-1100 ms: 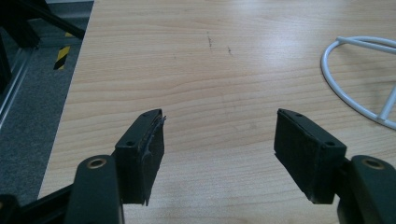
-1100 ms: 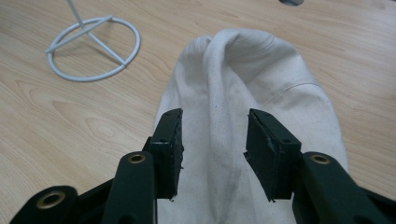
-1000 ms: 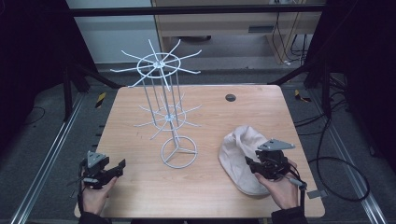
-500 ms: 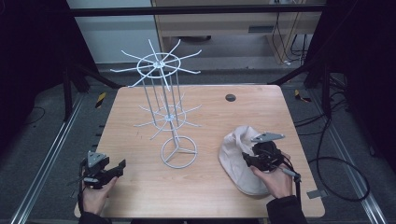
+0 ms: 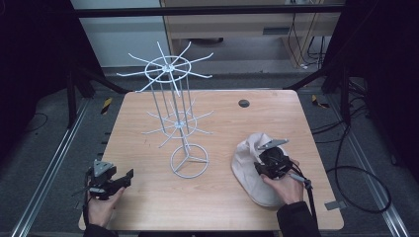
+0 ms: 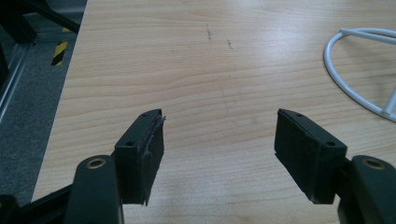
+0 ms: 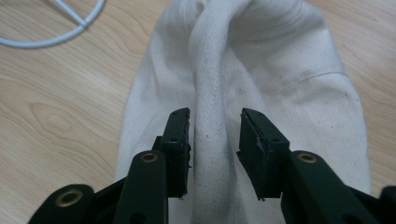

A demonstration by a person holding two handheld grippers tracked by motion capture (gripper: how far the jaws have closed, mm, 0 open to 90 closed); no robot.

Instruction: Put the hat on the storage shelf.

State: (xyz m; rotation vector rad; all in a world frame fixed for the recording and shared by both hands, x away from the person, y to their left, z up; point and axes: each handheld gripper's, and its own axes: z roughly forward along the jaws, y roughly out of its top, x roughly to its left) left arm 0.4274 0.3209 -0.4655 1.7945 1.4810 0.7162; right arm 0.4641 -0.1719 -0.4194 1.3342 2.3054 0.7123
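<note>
1. Cap (image 5: 249, 170) lies on the counter (image 5: 217, 111) near the rack (image 5: 180, 123).
2. Right hand-held gripper (image 7: 215, 140) has moved onto it since a second ago, jaws straddling a raised fold (not yet clamped).
3. Left hand-held gripper (image 6: 219, 149) rests released, unmoved.
</note>
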